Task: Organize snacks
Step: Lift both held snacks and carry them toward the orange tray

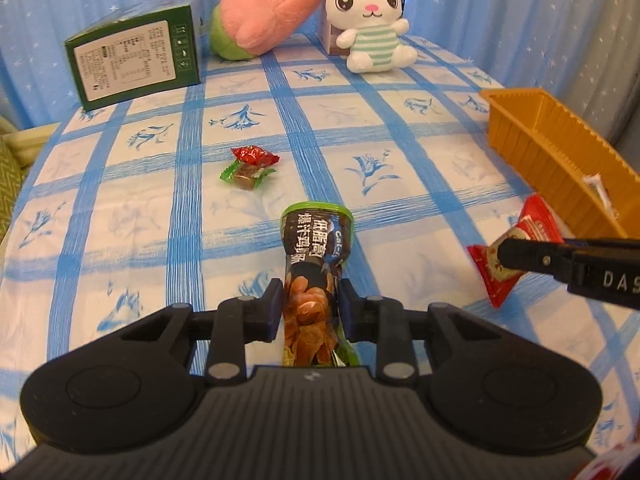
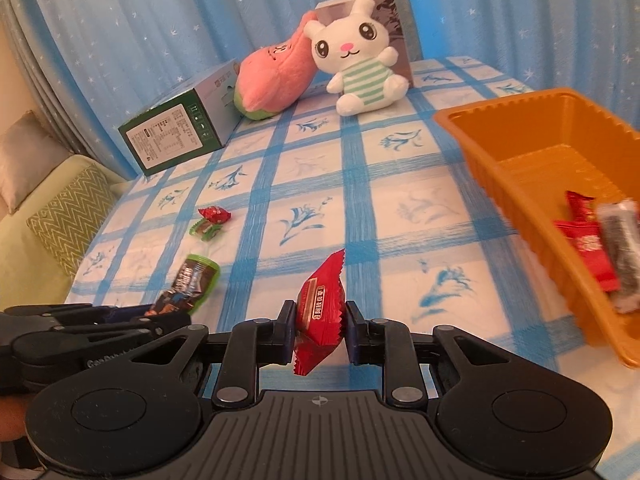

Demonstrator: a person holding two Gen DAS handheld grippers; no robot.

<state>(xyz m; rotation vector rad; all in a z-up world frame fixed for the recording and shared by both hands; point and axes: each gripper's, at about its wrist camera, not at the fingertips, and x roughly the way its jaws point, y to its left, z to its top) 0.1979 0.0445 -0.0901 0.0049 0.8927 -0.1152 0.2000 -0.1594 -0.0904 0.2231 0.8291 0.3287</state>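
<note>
My left gripper (image 1: 311, 310) is shut on a dark green-edged snack packet (image 1: 316, 264), held upright above the blue-checked tablecloth; it also shows in the right wrist view (image 2: 186, 286). My right gripper (image 2: 320, 330) is shut on a red snack packet (image 2: 321, 308), which also shows in the left wrist view (image 1: 516, 256). An orange tray (image 2: 480, 136) at the right holds red packets (image 2: 586, 240) and a dark packet (image 2: 622, 248). A red candy (image 1: 254, 155) and a green-wrapped candy (image 1: 247, 176) lie on the cloth ahead.
A green box (image 1: 132, 52) lies at the back left. A pink plush (image 1: 266, 16) and a white rabbit plush (image 1: 370, 20) lean on a box at the back. A sofa cushion (image 2: 72, 216) sits beyond the table's left edge.
</note>
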